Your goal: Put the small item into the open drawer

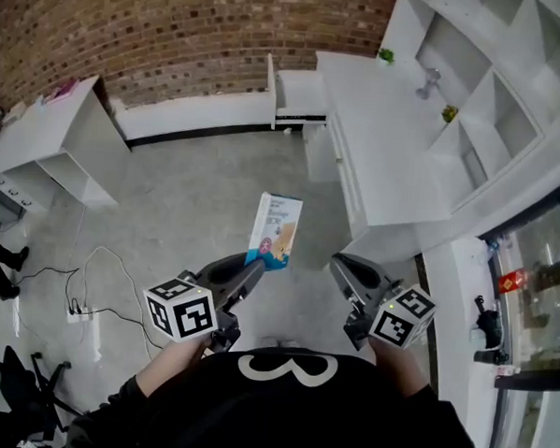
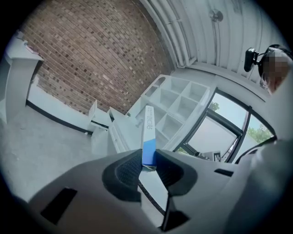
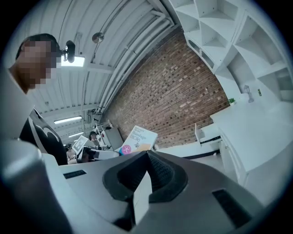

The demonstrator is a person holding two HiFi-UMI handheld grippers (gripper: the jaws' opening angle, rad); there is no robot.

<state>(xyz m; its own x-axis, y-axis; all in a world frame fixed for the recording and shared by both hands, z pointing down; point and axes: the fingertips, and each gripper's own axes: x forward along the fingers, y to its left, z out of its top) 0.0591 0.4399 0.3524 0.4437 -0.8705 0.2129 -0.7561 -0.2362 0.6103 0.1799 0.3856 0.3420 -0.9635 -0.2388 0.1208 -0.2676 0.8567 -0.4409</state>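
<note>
Grey concrete floor (image 1: 183,199) spreads below me, closed off at the far end by a brick wall (image 1: 178,26). A long white worktop (image 1: 378,139) runs along the right, with a white shelving unit (image 1: 492,98) behind it. A white desk (image 1: 51,131) stands off to the left.

My left gripper (image 1: 251,268) has its jaws clamped on the blue lower end of the bandage box (image 1: 276,229). The box stands up and forward out of the jaws, held in the air over the floor. In my left gripper view it is edge-on. My right gripper (image 1: 339,265) is just beside it with its jaws together and nothing between them.

The open drawer (image 1: 301,96) juts out at the far end of the worktop by the brick wall, well apart from the box. Bare floor lies between us. The worktop edge borders that stretch on the right, and a power strip with its cable (image 1: 74,311) lies on the floor to my left.
</note>
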